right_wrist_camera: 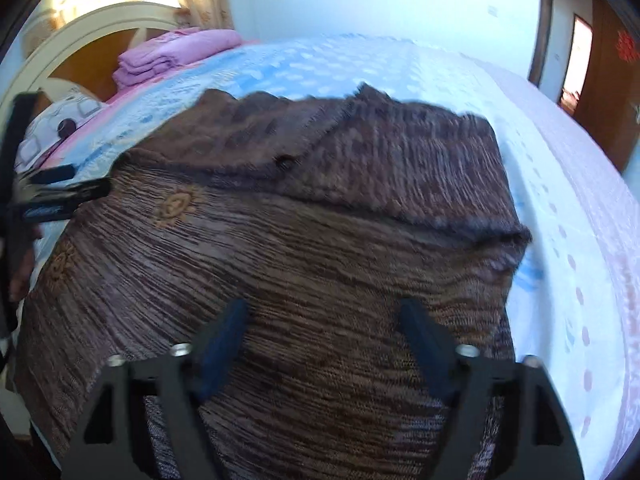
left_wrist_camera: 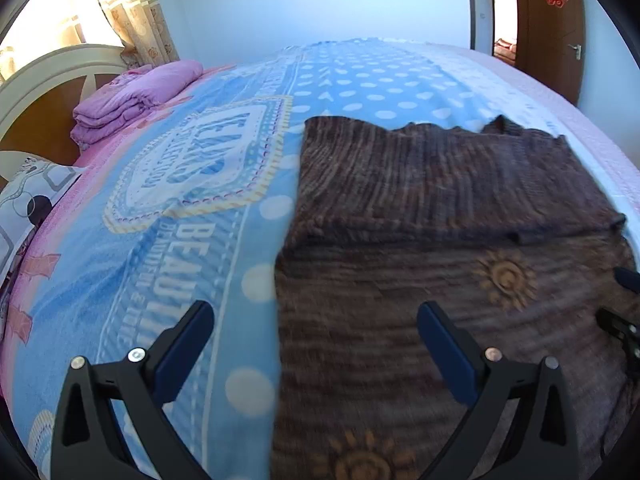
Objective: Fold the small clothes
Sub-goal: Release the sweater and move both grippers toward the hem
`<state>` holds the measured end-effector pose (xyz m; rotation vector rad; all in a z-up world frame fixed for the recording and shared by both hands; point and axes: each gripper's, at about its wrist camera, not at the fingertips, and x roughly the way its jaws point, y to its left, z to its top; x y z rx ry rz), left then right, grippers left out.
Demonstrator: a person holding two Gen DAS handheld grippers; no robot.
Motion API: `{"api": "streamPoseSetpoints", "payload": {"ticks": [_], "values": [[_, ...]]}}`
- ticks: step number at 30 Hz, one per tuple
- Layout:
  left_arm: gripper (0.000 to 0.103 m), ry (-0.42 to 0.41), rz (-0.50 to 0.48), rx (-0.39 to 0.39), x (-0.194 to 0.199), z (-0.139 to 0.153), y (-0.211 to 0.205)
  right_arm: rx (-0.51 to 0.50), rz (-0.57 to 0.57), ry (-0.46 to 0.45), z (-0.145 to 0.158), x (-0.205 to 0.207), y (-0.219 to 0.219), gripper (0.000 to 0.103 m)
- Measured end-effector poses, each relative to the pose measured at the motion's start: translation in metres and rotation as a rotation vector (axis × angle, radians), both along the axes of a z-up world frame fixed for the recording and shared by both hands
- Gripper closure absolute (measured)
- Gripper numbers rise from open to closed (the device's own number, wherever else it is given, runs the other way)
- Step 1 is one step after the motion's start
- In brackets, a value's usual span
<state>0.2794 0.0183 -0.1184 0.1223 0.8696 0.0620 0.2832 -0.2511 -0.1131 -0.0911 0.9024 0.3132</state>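
Note:
A brown knitted garment (left_wrist_camera: 440, 280) with gold sun motifs lies flat on the blue patterned bed cover (left_wrist_camera: 180, 240); its far part is folded over toward me. It fills the right wrist view (right_wrist_camera: 300, 280). My left gripper (left_wrist_camera: 316, 316) is open and empty, hovering over the garment's left edge. My right gripper (right_wrist_camera: 324, 312) is open and empty above the garment's near middle. The right gripper shows at the right edge of the left wrist view (left_wrist_camera: 624, 300); the left gripper shows at the left edge of the right wrist view (right_wrist_camera: 60, 192).
A folded pink quilt (left_wrist_camera: 132, 96) and a patterned pillow (left_wrist_camera: 28, 208) lie by the cream headboard (left_wrist_camera: 48, 68). A pale pink cover (right_wrist_camera: 592, 260) runs along the bed's right side. A wooden door (left_wrist_camera: 548, 20) stands at the far right.

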Motion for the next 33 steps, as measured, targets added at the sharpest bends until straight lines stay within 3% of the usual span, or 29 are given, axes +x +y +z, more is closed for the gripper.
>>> {"api": "streamPoseSetpoints", "payload": {"ticks": [6, 16, 29, 33], "values": [[0.0, -0.008, -0.028, -0.053, -0.037, 0.014, 0.007, 0.035, 0.012, -0.008, 0.008, -0.017, -0.002, 0.018], [0.0, -0.022, -0.026, -0.035, -0.085, 0.018, 0.023, 0.058, 0.051, 0.012, 0.02, -0.067, -0.005, 0.018], [0.0, 0.043, -0.02, -0.044, -0.126, -0.007, 0.029, 0.054, 0.027, 0.044, 0.011, -0.112, -0.018, 0.018], [0.004, 0.068, -0.033, -0.067, -0.138, -0.014, 0.028, 0.048, 0.021, 0.061, 0.009, -0.125, -0.024, 0.018]]}}
